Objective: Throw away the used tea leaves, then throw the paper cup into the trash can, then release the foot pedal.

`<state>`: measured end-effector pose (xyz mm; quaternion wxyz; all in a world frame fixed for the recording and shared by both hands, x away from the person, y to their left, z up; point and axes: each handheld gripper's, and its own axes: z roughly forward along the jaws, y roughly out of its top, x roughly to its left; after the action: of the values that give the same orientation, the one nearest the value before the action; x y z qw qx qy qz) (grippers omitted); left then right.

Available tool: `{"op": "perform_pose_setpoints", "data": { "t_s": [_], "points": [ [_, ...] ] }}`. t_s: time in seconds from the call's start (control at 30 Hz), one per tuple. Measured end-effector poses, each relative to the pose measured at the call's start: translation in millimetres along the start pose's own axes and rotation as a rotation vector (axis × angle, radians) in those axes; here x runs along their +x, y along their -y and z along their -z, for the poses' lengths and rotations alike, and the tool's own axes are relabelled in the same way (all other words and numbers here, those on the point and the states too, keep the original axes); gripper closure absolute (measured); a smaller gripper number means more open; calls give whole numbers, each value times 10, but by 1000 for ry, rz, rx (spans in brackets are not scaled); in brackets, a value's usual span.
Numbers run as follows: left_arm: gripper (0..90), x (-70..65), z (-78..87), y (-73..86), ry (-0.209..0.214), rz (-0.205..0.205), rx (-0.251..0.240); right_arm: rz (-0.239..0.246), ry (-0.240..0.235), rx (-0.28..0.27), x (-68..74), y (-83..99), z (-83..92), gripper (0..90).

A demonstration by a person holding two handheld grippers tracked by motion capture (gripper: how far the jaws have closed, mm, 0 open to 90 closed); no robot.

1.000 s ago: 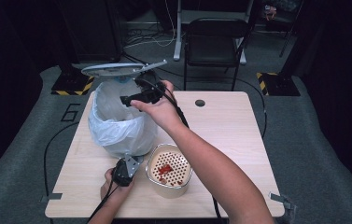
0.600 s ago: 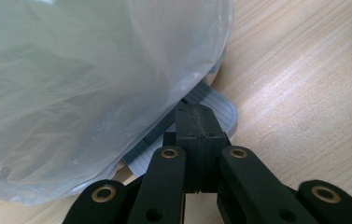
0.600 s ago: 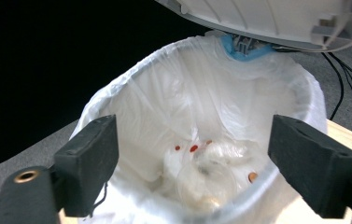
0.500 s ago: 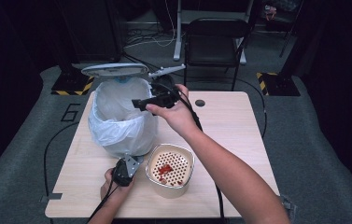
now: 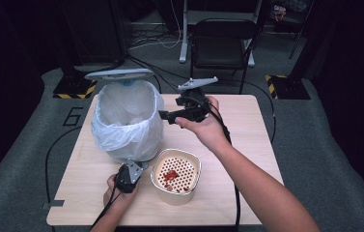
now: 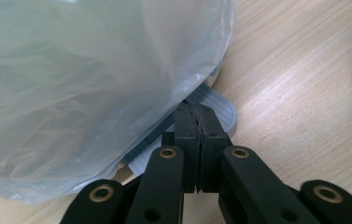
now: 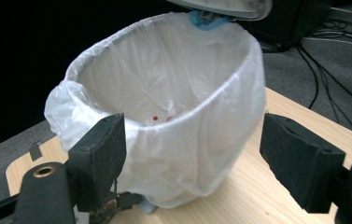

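At the worktop's (image 5: 247, 145) ten o'clock, the lined bin (image 5: 127, 121) is standing; the left gripper (image 6: 196, 122), fingers together, is apparently pressing its pedal (image 6: 213, 109), while the right gripper (image 7: 192, 158), empty fingers apart and closing, is facing it.

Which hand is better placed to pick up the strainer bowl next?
Right. The right gripper hangs free with open, empty jaws that have just been closing, while the left gripper is shut, pressing the bin's pedal beside the strainer bowl.
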<state>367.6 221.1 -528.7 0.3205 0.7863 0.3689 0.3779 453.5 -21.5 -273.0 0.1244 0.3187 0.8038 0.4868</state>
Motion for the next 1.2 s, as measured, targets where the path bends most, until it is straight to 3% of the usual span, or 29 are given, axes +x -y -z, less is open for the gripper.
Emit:
{"op": "perform_pose_setpoints", "data": {
  "t_s": [0.17, 0.2, 0.3, 0.37, 0.4, 0.47, 0.5, 0.63, 0.73, 0.93, 0.97, 1.03, 1.07, 1.2],
  "points": [
    [841, 123, 19, 19, 61, 82, -21, -10, 35, -10, -109, 113, 167, 236],
    [796, 119, 18, 19, 83, 121, -21, -18, 41, -11, -144, 143, 207, 236],
    [791, 176, 54, -25, 128, 116, 10, -40, 54, -14, -223, 222, 297, 237],
    [708, 191, 80, -56, 163, 97, 51, -57, 67, -17, -292, 298, 355, 241],
    [678, 196, 104, -69, 163, 75, 56, -62, 73, -11, -321, 333, 377, 241],
    [667, 216, 176, -106, 196, 72, 46, -71, 92, -11, -373, 403, 426, 241],
    [653, 220, 208, -125, 216, 92, 43, -73, 97, -13, -394, 426, 444, 242],
    [598, 294, 362, -186, 257, 97, 38, -90, 116, -24, -473, 539, 550, 246],
    [553, 357, 439, -188, 283, 138, 46, -104, 133, -4, -528, 631, 606, 249],
    [487, 519, 555, -120, 304, 177, 49, -113, 167, -3, -619, 825, 726, 252],
    [477, 550, 573, -97, 311, 211, 53, -109, 175, -2, -624, 851, 737, 252],
    [464, 642, 613, -61, 314, 214, 55, -91, 196, 8, -627, 925, 762, 255],
    [464, 675, 628, -45, 310, 213, 54, -81, 205, 12, -629, 975, 772, 259],
    [453, 794, 708, 59, 280, 273, 67, -71, 226, 20, -636, 1140, 783, 259]
  ]
}}
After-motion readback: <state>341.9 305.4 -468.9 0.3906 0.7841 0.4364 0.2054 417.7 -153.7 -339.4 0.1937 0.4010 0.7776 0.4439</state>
